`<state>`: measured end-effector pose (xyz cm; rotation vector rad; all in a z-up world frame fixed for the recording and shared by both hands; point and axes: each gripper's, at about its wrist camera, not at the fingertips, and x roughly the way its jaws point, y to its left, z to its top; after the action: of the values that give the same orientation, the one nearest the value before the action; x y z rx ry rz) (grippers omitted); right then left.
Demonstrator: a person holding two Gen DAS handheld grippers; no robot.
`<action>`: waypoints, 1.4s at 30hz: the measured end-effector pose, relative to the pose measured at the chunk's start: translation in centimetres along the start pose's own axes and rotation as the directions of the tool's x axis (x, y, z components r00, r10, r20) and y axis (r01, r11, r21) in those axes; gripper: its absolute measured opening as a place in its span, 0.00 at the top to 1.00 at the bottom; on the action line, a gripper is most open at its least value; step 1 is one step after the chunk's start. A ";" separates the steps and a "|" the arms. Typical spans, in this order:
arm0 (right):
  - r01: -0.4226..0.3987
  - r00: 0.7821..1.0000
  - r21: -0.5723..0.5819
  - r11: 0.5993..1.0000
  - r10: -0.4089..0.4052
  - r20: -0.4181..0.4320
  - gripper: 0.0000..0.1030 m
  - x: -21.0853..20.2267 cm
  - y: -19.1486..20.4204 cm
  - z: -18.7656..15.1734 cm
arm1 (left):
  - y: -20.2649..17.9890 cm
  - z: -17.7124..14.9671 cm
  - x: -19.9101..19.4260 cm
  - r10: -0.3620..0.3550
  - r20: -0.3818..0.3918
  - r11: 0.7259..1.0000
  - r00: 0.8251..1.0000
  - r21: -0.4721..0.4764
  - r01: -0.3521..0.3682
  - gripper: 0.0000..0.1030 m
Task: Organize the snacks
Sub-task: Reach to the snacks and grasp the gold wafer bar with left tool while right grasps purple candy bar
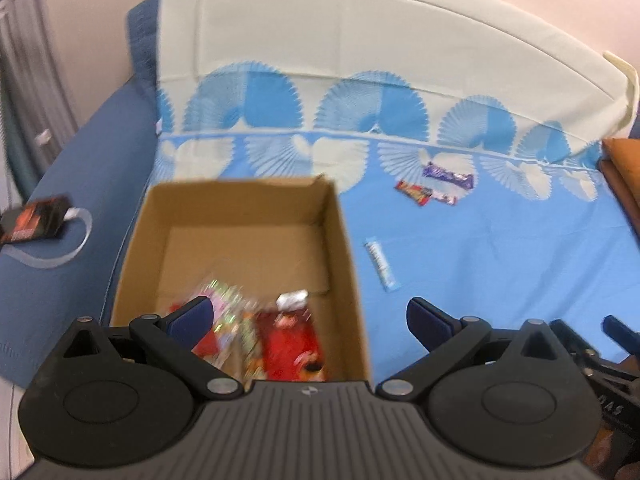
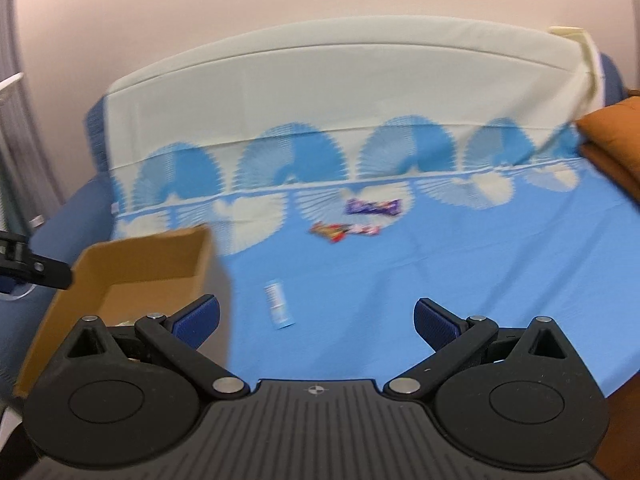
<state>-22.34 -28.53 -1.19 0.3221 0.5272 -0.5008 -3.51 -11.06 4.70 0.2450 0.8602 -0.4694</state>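
Note:
An open cardboard box (image 1: 340, 240) (image 2: 132, 256) sits on the blue sheet and holds several snack packets, among them a red one (image 1: 290, 344) and a pink glittery one (image 1: 222, 300). My left gripper (image 1: 310, 316) hovers open over the box's near right corner, holding nothing. Loose on the sheet lie a light blue bar (image 1: 382, 266) (image 2: 278, 306), a purple bar (image 1: 448, 175) (image 2: 374, 207), a red-orange wrapper (image 1: 414, 192) (image 2: 330, 231) and a small pink one (image 1: 445, 198) (image 2: 366, 230). My right gripper (image 2: 318, 316) is open and empty, above the sheet to the right of the box.
The blue-and-white patterned sheet (image 2: 440, 264) covers a sofa with a blue arm (image 1: 80, 152) at left, where a dark packet (image 1: 34, 220) rests. An orange cushion (image 2: 612, 136) lies at the right edge. The other gripper's tip (image 2: 36, 266) shows at left.

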 end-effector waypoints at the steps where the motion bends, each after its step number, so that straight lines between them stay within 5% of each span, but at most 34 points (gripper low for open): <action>1: 0.015 1.000 0.001 1.000 -0.015 0.008 0.00 0.3 -1.0 0.4 | -0.9 0.8 0.5 -0.002 0.005 1.000 1.000 0.016 0.001 0.00; 10: 0.099 0.993 0.020 0.995 -0.100 0.056 0.00 7.0 -9.5 5.3 | -7.5 9.4 11.1 -0.054 -0.143 0.998 0.988 -0.030 0.050 0.00; 15: 0.029 0.999 -0.034 0.999 -0.029 0.014 0.00 15.7 -12.5 7.8 | -10.5 13.7 22.0 -0.047 -0.284 0.997 0.958 -0.070 0.028 0.00; 22: -0.022 0.999 -0.157 0.987 0.015 -0.043 0.00 29.7 -13.7 10.7 | -12.6 16.2 35.0 -0.070 -0.349 0.996 0.934 -0.081 0.044 0.00; 26: -0.047 0.994 -0.164 0.985 0.030 -0.105 0.00 37.0 -14.1 11.3 | -12.8 16.6 40.8 -0.094 -0.402 0.985 0.911 -0.169 0.027 0.00; 30: -0.048 0.992 -0.194 0.980 0.025 -0.121 0.00 42.6 -13.5 11.5 | -13.1 17.3 44.6 -0.128 -0.431 0.969 0.893 -0.248 0.019 0.00; 33: -0.045 0.991 -0.217 0.975 0.017 -0.129 0.00 45.8 -12.9 11.8 | -13.5 17.9 46.6 -0.130 -0.422 0.963 0.897 -0.269 0.013 0.00; 36: -0.024 0.989 -0.246 0.969 -0.014 -0.149 0.00 48.8 -12.5 11.9 | -14.1 17.5 48.4 -0.103 -0.465 0.977 0.879 -0.215 0.001 0.00; 39: 0.001 0.970 -0.302 0.953 -0.074 -0.230 0.00 52.0 -12.1 11.3 | -14.2 16.7 48.0 -0.079 -0.431 0.986 0.899 -0.167 0.007 0.00; 42: -0.016 0.982 -0.312 0.950 -0.044 -0.185 0.00 52.3 -11.9 11.0 | -13.8 16.7 48.0 -0.080 -0.436 0.986 0.896 -0.167 0.007 0.00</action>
<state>14.91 -62.34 -22.90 0.0617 0.7849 -0.3936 27.78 -43.83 -22.18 0.1843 1.3472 -0.3872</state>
